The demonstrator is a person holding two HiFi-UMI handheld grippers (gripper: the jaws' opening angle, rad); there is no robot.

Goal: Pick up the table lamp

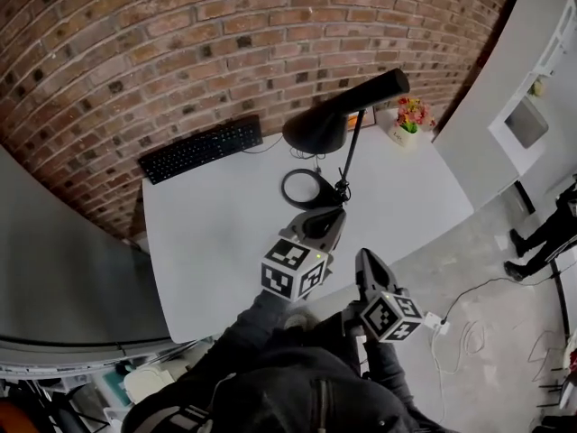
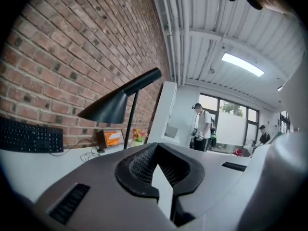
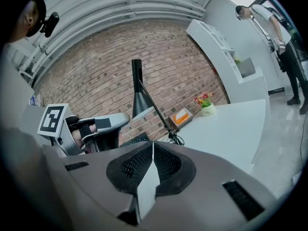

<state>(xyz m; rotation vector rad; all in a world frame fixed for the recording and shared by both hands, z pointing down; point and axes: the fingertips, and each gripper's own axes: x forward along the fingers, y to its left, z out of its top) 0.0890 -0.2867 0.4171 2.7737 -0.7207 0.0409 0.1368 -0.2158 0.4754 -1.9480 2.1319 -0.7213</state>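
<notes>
The black table lamp (image 1: pixel 317 130) stands near the back of the white table (image 1: pixel 207 242), with a cone shade, a slanted rod and a ring-shaped base (image 1: pixel 306 188). My left gripper (image 1: pixel 330 215) is shut and empty, its tips just short of the base on the near side. My right gripper (image 1: pixel 367 258) is also shut and empty, lower right of the left one, off the table's front edge. The lamp (image 2: pixel 113 108) rises ahead and left in the left gripper view, beyond the closed gripper (image 2: pixel 156 146). The right gripper view shows the lamp (image 3: pixel 140 100) past the closed gripper (image 3: pixel 152 145).
A black keyboard (image 1: pixel 200 149) lies at the table's back left against the brick wall. A flower pot (image 1: pixel 410 121) and an orange box (image 1: pixel 366 115) sit at the back right. A white counter (image 1: pixel 505 88) stands on the right, with people beyond it. A white cable (image 1: pixel 469 332) trails on the floor.
</notes>
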